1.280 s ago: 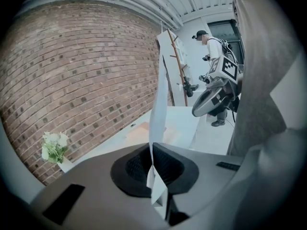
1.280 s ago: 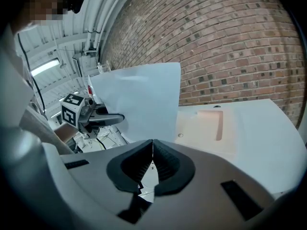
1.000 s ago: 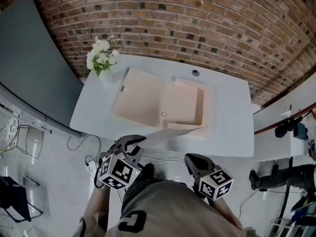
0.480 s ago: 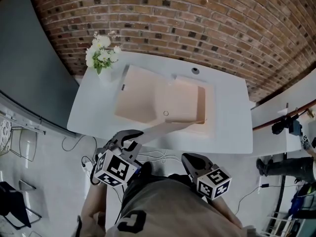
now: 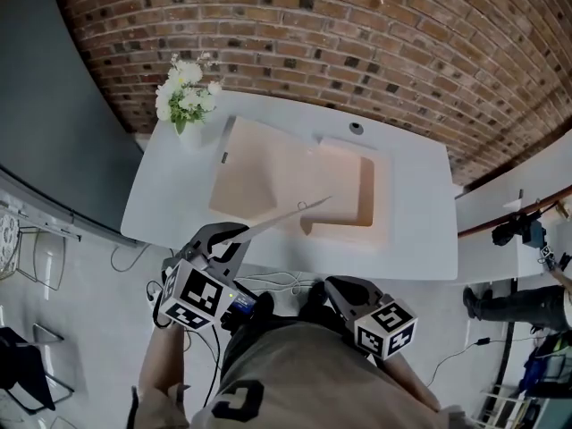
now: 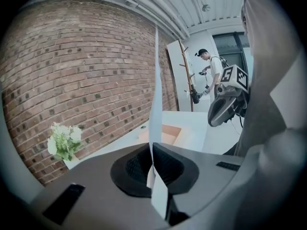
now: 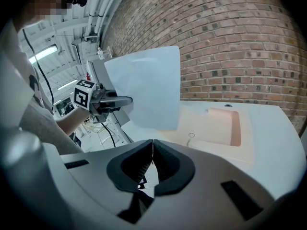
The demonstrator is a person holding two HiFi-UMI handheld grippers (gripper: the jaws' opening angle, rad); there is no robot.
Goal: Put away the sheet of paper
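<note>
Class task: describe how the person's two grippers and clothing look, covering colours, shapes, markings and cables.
The left gripper and right gripper have grey bodies and curved, beak-like jaws lined with black ribbed pads. Each carries a cube of black-and-white square markers. A black cable hangs from the left one. The person wears a khaki top with a dark C-shaped print.

A brick wall (image 5: 357, 34) backs a white table (image 5: 420, 213) on pale floor (image 5: 80, 284), flowers (image 5: 186, 96) at its corner.

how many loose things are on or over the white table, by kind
sheet of paper: 1
open pink case: 1
bunch of white flowers: 1
total: 3
</note>
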